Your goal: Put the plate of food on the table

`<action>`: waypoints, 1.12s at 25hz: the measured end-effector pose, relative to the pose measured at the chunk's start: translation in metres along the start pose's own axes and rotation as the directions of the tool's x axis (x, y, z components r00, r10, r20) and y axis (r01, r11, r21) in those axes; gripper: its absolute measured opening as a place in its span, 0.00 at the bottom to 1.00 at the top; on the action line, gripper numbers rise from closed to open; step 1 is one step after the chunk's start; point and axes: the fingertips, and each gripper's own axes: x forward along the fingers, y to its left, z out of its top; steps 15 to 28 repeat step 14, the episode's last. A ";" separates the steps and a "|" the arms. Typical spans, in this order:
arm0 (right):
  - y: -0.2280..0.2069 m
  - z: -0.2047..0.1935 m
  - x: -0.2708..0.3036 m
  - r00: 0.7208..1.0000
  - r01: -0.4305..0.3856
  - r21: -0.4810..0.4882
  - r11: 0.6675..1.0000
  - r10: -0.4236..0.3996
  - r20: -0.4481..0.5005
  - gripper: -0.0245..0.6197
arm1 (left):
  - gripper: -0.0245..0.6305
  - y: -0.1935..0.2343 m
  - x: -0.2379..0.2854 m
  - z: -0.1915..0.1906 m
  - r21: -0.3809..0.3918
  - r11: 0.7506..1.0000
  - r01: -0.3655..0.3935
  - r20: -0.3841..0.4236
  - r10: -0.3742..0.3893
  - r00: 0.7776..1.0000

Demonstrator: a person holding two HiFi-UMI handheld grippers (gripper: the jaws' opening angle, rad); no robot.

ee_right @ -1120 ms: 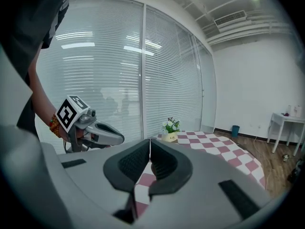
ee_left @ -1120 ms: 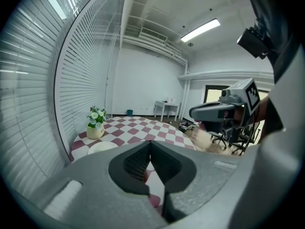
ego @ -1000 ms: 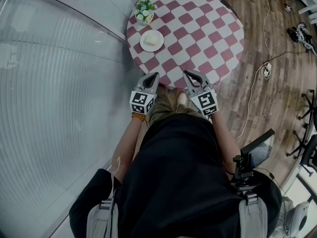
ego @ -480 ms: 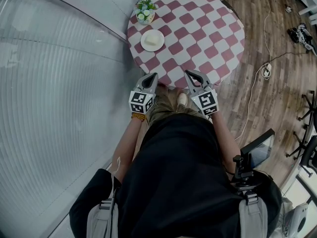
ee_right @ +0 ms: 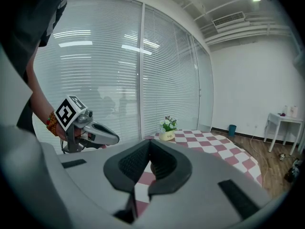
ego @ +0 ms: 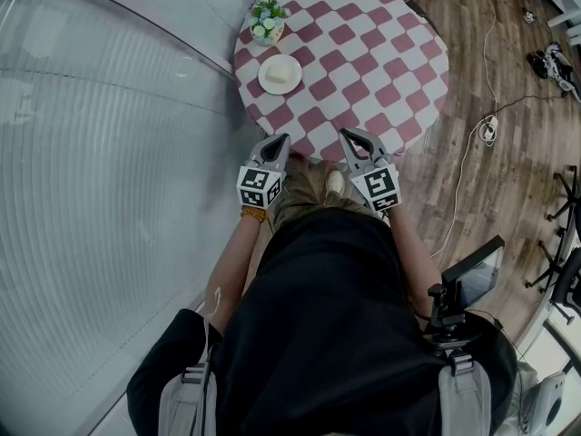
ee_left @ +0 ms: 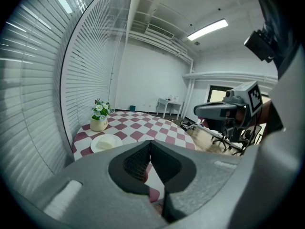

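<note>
Head view: the round white plate of pale food [ego: 279, 74] lies flat on the red-and-white checked round table [ego: 381, 62], beside a small flower pot [ego: 265, 27]; being round, it favours no direction. My left tongs [ego: 278, 141] and right tongs [ego: 350, 137] hang clenched, empty.

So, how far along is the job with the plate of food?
Done: the plate of food sits on the checked table, beside the flower pot. In hand: nothing; left gripper and right gripper are shut and empty by its near edge. Left: nothing visible.
</note>
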 end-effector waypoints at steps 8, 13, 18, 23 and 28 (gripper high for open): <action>0.001 -0.001 -0.001 1.000 0.001 0.002 1.000 -0.001 0.003 0.05 | 0.05 -0.001 0.000 -0.006 0.000 1.000 0.002 -0.015 -0.002 1.000; 0.000 -0.002 -0.001 1.000 0.004 0.003 1.000 -0.004 0.001 0.05 | 0.05 -0.002 0.001 -0.007 0.005 1.000 0.004 -0.019 -0.003 1.000; 0.000 -0.002 -0.001 1.000 0.004 0.003 1.000 -0.004 0.001 0.05 | 0.05 -0.003 0.001 -0.007 0.006 1.000 0.004 -0.019 -0.004 1.000; 0.000 -0.002 -0.001 1.000 0.004 0.003 1.000 -0.004 0.001 0.05 | 0.05 -0.003 0.001 -0.007 0.006 1.000 0.004 -0.019 -0.004 1.000; 0.000 -0.002 -0.001 1.000 0.004 0.003 1.000 -0.004 0.001 0.05 | 0.05 -0.003 0.001 -0.007 0.006 1.000 0.004 -0.019 -0.004 1.000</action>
